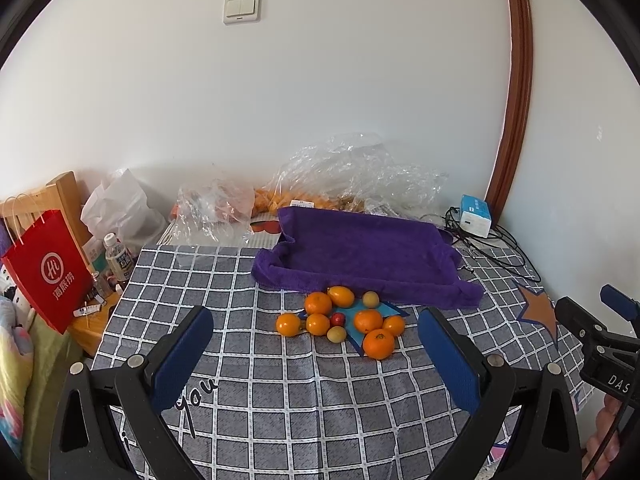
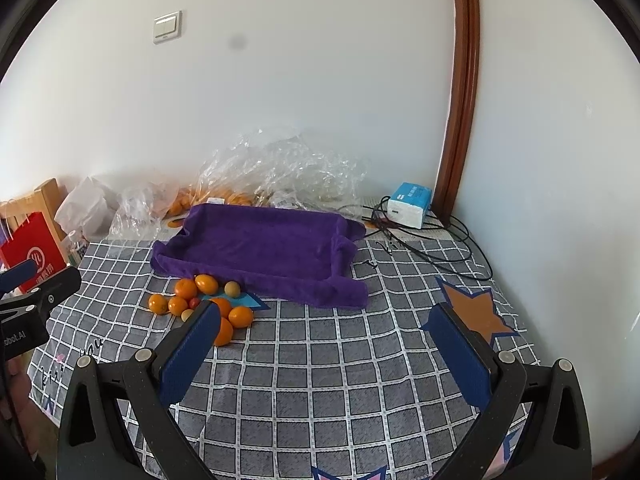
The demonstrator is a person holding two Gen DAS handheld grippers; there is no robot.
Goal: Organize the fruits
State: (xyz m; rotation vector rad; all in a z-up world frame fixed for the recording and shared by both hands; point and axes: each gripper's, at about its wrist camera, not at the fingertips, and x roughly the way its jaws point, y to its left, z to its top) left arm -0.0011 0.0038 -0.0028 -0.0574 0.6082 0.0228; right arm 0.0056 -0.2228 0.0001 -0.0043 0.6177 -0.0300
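While both grippers are held above the checked cloth, the following is seen:

Left gripper [image 1: 316, 344]: fingers are spread wide apart, nothing is held; it is aimed at the fruit.
Right gripper [image 2: 326, 330]: fingers are likewise spread apart and empty, held to the right of the fruit.
Fruit cluster [image 1: 340, 320]: grouped on the table [image 1: 280, 392], just in front of the purple towel's near edge.
Oranges [image 1: 378, 344]: seven round, glossy, bright orange pieces are counted, the largest nearest the camera, with a green stem spot.
Small red fruit [image 1: 337, 319]: set in the middle of the cluster.
Pale yellow fruits [image 1: 371, 299]: two small dull ones, one at the back, one at the front.
Purple towel [image 1: 360, 252]: draped over a tray-like shape.
Plastic bags [image 1: 352, 172]: crumpled against the wall behind the towel.
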